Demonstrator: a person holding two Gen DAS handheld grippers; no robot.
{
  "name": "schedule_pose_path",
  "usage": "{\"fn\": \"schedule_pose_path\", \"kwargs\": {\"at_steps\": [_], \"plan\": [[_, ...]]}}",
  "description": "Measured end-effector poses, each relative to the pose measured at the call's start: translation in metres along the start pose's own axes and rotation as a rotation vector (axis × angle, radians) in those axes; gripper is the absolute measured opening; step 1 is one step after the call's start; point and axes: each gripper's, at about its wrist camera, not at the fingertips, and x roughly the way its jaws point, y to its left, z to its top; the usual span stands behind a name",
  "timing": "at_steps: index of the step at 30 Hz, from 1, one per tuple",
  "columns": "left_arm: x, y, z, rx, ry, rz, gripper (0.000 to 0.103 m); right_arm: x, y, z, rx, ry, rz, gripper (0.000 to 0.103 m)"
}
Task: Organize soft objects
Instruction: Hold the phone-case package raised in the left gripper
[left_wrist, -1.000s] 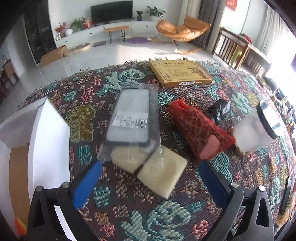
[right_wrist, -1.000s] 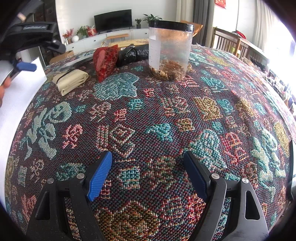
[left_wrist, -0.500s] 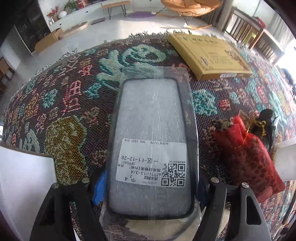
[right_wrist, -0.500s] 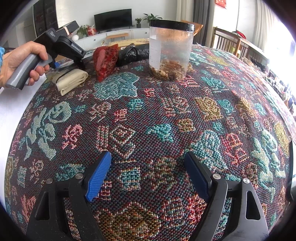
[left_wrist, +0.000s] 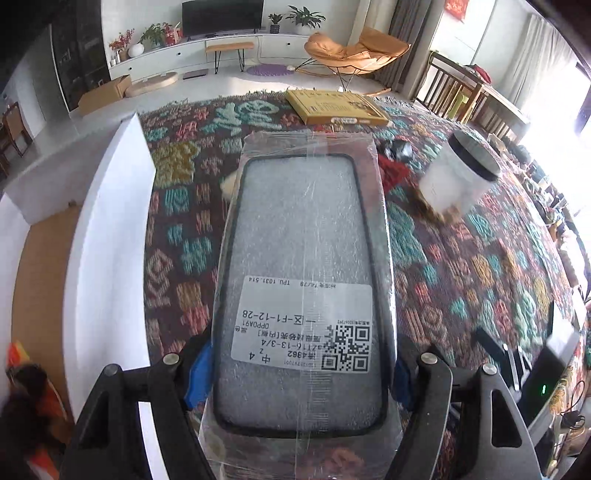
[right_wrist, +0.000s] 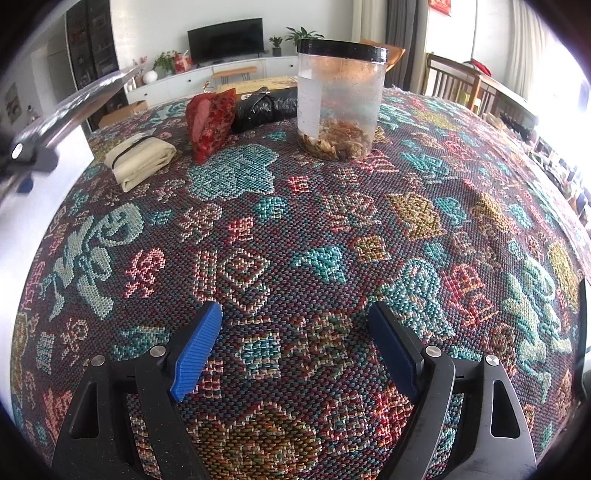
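My left gripper (left_wrist: 299, 373) is shut on a phone case in a clear plastic sleeve (left_wrist: 303, 258), its blue pads pressing both long edges near the labelled end. The case hangs above the patterned tablecloth (left_wrist: 461, 266), beside the white box (left_wrist: 107, 240). In the right wrist view the sleeve (right_wrist: 74, 107) shows edge-on at the upper left. On the cloth lie a folded cream cloth (right_wrist: 142, 160), a red mesh pouch (right_wrist: 210, 122) and a black bag (right_wrist: 266, 107). My right gripper (right_wrist: 295, 350) stands open low over the cloth, with nothing between its fingers.
A clear jar with a black lid (right_wrist: 341, 99) stands behind the soft items. A flat yellow box (left_wrist: 334, 107) lies at the table's far edge. A dark device with a green light (left_wrist: 543, 373) sits at the right edge. Chairs stand beyond the table.
The left gripper closed on the phone case, lifted it off the cream cloth and carried it back toward the white box. The right gripper has not moved.
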Motion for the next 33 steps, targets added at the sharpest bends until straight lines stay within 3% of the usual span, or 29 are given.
{"fn": "schedule_pose_path", "kwargs": {"at_steps": [3, 6, 10, 14, 17, 33], "plan": [[0.006, -0.009, -0.055, -0.056, -0.007, 0.024, 0.074, -0.004, -0.005, -0.003, 0.016, -0.007, 0.012, 0.084], [0.035, -0.018, -0.081, -0.011, 0.028, 0.087, 0.075, -0.008, -0.008, -0.008, 0.026, -0.006, 0.011, 0.084], [0.042, -0.033, -0.089, 0.124, -0.045, 0.197, 0.099, -0.010, -0.010, -0.011, 0.025, -0.004, 0.013, 0.084], [0.050, -0.014, -0.080, 0.051, -0.067, 0.114, 0.103, -0.009, -0.008, -0.010, 0.010, 0.001, -0.005, 0.084], [0.051, -0.010, -0.083, 0.077, -0.113, 0.109, 0.103, -0.008, -0.008, -0.009, 0.010, 0.001, -0.006, 0.084], [0.052, -0.009, -0.083, 0.074, -0.126, 0.112, 0.103, -0.007, -0.007, -0.007, 0.008, 0.003, -0.012, 0.086]]}}
